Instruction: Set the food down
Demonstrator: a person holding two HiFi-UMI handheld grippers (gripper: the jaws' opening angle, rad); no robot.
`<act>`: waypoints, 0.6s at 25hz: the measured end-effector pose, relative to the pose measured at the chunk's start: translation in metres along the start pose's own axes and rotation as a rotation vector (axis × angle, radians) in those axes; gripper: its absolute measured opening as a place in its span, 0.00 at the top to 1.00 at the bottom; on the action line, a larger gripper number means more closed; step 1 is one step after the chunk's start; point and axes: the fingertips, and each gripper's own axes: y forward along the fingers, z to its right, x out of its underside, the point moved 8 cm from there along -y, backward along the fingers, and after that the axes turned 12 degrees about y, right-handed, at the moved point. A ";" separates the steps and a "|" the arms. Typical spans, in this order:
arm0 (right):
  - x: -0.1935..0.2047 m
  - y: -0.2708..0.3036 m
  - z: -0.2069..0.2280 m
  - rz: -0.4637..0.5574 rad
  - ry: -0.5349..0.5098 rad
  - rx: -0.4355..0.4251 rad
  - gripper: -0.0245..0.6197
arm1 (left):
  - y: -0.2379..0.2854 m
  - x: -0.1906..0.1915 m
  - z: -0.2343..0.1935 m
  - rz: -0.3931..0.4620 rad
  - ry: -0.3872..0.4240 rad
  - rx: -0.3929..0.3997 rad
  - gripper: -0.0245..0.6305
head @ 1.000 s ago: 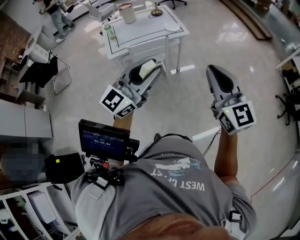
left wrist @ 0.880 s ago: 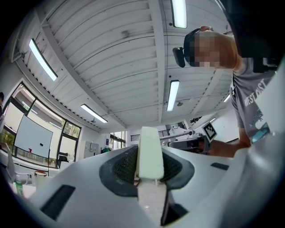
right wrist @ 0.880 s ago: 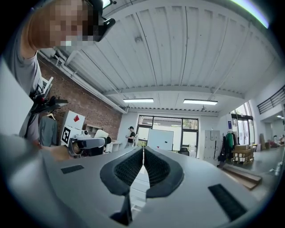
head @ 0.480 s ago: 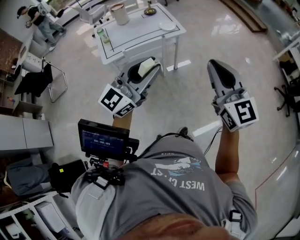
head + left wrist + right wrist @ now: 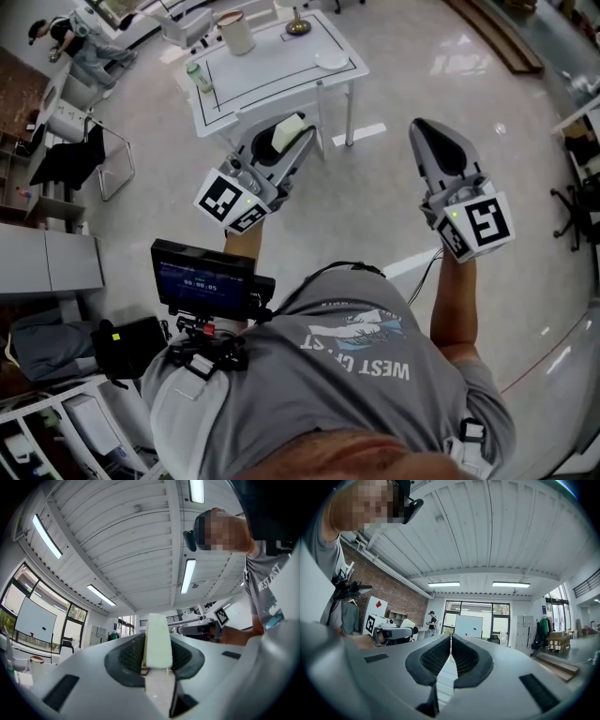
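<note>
1. My left gripper (image 5: pixel 286 142) is clamped on the food (image 5: pixel 157 639), a pale block held upright between the dark pads and poking out past the tips
2. My right gripper (image 5: pixel 451 654) is held beside the left one, well apart from it, its jaws pressed together on nothing
3. The white table (image 5: pixel 281 67) stands just ahead of and below my left gripper, with a plate (image 5: pixel 331 60) at the corner on my right gripper's side

"WEST" on the grey shirt (image 5: pixel 330 405)
</note>
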 end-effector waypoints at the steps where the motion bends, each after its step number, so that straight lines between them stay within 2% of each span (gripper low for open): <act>1: -0.002 0.001 0.000 0.003 0.003 0.000 0.95 | 0.001 -0.001 0.000 -0.007 0.001 0.004 0.79; 4: -0.005 0.003 0.002 -0.008 0.011 -0.004 0.95 | 0.003 -0.003 0.000 -0.016 -0.003 0.005 0.79; 8: -0.018 0.015 0.010 -0.035 -0.022 -0.047 0.95 | 0.005 -0.005 -0.004 0.012 0.002 -0.054 0.79; 15: -0.018 0.011 0.011 -0.045 -0.017 -0.034 0.95 | 0.005 -0.008 -0.005 0.008 -0.002 -0.050 0.79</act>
